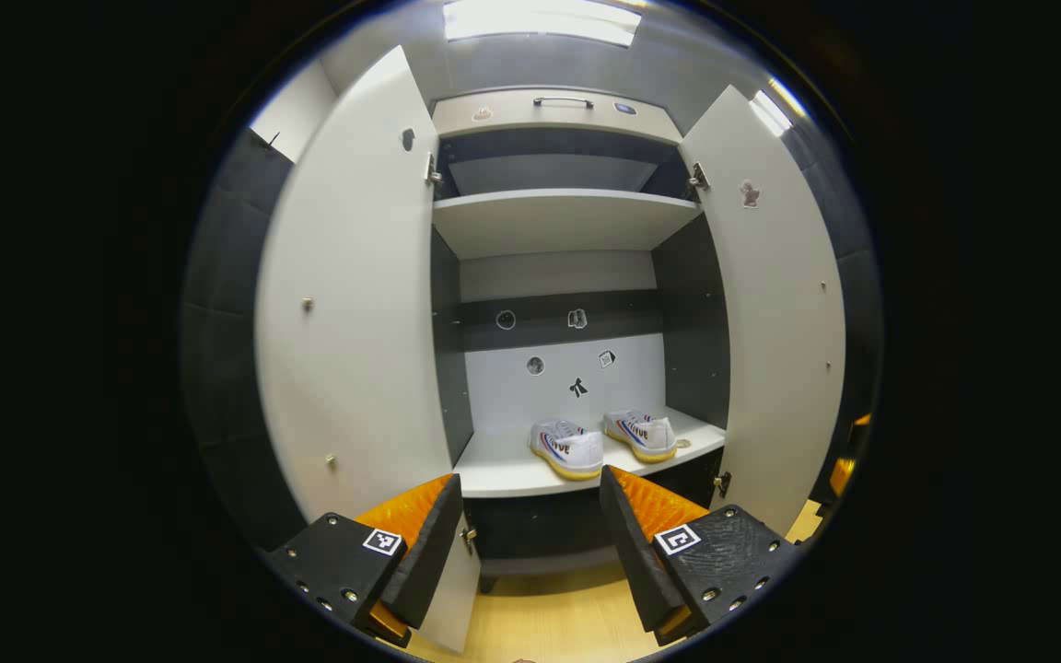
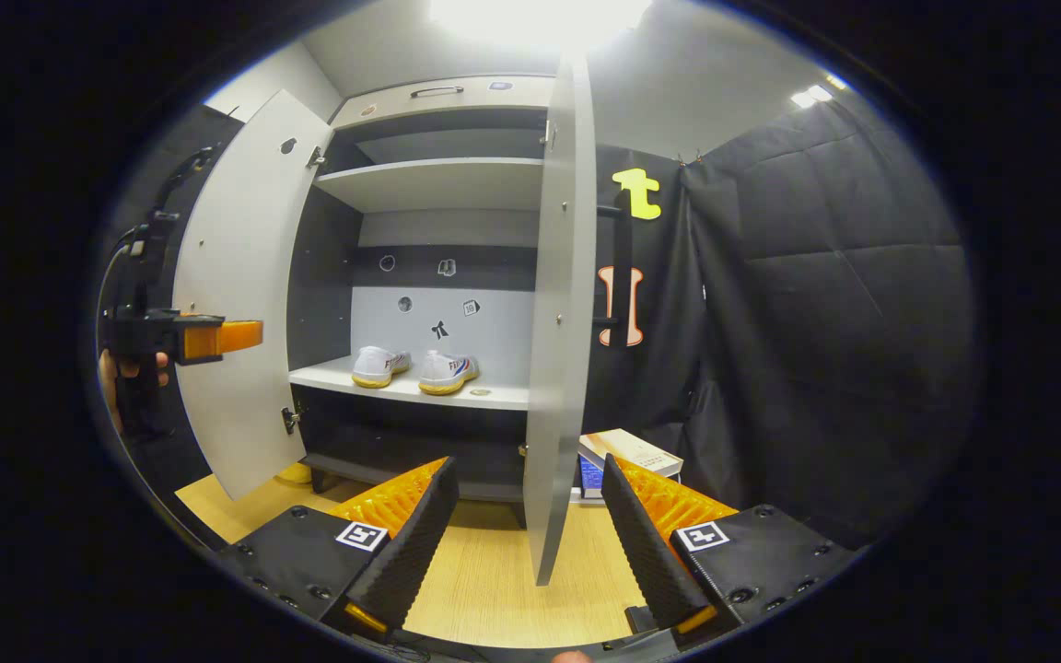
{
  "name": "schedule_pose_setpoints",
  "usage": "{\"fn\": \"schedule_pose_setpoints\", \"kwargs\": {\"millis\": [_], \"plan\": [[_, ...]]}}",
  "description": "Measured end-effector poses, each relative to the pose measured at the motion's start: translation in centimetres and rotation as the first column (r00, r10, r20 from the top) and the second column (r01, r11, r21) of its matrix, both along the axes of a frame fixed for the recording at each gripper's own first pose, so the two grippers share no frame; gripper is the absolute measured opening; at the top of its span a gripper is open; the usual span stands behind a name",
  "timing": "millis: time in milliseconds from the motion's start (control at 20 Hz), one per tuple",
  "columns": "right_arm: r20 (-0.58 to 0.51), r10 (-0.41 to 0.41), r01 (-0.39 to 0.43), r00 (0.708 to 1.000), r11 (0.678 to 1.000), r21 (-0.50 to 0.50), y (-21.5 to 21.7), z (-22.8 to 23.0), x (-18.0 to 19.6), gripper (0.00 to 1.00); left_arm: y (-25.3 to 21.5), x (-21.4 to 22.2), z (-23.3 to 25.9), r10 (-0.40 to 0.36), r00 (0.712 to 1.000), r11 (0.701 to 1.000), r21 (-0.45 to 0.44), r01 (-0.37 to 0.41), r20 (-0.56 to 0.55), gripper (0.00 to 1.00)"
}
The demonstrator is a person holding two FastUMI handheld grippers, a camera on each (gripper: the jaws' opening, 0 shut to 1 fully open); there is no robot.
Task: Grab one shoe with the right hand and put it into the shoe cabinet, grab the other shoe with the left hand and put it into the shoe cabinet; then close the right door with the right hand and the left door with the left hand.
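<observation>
Two white shoes with yellow soles stand side by side on the lower shelf of the shoe cabinet (image 1: 494, 465): one shoe (image 1: 567, 448) to the left, the other shoe (image 1: 641, 435) to the right. The pair of shoes (image 2: 415, 368) also shows in the right gripper view. Both doors stand open: the left door (image 1: 355, 304) and the right door (image 1: 770, 304). My left gripper (image 1: 530, 525) is open and empty in front of the cabinet. My right gripper (image 2: 530, 525) is open and empty, with the right door's edge (image 2: 560, 322) just ahead between its fingers. The left gripper (image 2: 217, 338) is held by a hand beside the left door (image 2: 236, 295).
A pale wooden floor (image 2: 484, 571) lies in front of the cabinet. Upper shelves (image 1: 567, 216) and a top drawer with a handle (image 1: 563, 101) sit above. A box (image 2: 632, 451) rests on the floor right of the cabinet, against the black cloth wall (image 2: 816, 322).
</observation>
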State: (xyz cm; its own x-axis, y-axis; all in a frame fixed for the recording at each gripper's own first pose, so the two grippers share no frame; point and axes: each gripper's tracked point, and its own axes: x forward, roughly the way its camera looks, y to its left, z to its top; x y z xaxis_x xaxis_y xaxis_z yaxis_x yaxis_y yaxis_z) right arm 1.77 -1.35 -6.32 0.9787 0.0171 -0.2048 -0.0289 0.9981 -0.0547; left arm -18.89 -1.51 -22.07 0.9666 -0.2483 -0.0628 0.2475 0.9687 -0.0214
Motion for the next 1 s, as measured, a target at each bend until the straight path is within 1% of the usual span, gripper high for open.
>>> {"fn": "schedule_pose_setpoints", "kwargs": {"millis": [100, 150, 300, 450, 550, 650, 850, 1000], "plan": [[0.018, -0.036, 0.036, 0.999, 0.999, -0.005, -1.4, 1.0, 0.3, 0.98, 0.8, -1.5, -0.6, 0.001, 1.000, 1.000, -0.011, -0.002, -0.011, 0.80], [0.028, -0.056, 0.057, 0.998, 0.998, -0.008, -2.1, 1.6, 0.5, 0.96, 1.3, -2.2, -0.7, 0.007, 1.000, 1.000, -0.010, -0.007, -0.013, 0.80], [0.064, -0.137, 0.139, 0.988, 0.990, -0.025, -4.7, 3.6, 1.3, 0.96, 3.0, -4.1, -1.4, 0.032, 0.999, 0.999, -0.003, -0.032, -0.015, 0.80], [0.123, -0.215, 0.222, 0.969, 0.974, -0.049, -7.1, 6.3, 2.1, 0.96, 3.8, -5.7, -2.2, 0.036, 0.999, 0.999, -0.011, -0.036, -0.010, 0.80], [0.154, -0.250, 0.263, 0.956, 0.962, -0.069, -8.2, 7.8, 3.0, 0.98, 4.1, -6.5, -2.8, 0.039, 0.999, 0.999, -0.023, -0.040, -0.030, 0.80], [0.174, -0.297, 0.314, 0.939, 0.946, -0.082, -9.5, 8.9, 4.0, 0.96, 4.3, -7.1, -3.4, 0.044, 0.998, 0.998, -0.039, -0.045, -0.045, 0.80], [0.200, -0.383, 0.396, 0.902, 0.918, -0.030, -10.7, 10.5, 6.1, 0.98, 5.0, -8.0, -4.4, 0.047, 0.997, 0.998, -0.048, -0.050, -0.067, 0.80], [0.193, -0.416, 0.430, 0.889, 0.902, -0.034, -11.1, 10.4, 7.5, 0.96, 5.8, -8.2, -4.7, 0.058, 0.995, 0.996, -0.059, -0.063, -0.081, 0.80]]}}
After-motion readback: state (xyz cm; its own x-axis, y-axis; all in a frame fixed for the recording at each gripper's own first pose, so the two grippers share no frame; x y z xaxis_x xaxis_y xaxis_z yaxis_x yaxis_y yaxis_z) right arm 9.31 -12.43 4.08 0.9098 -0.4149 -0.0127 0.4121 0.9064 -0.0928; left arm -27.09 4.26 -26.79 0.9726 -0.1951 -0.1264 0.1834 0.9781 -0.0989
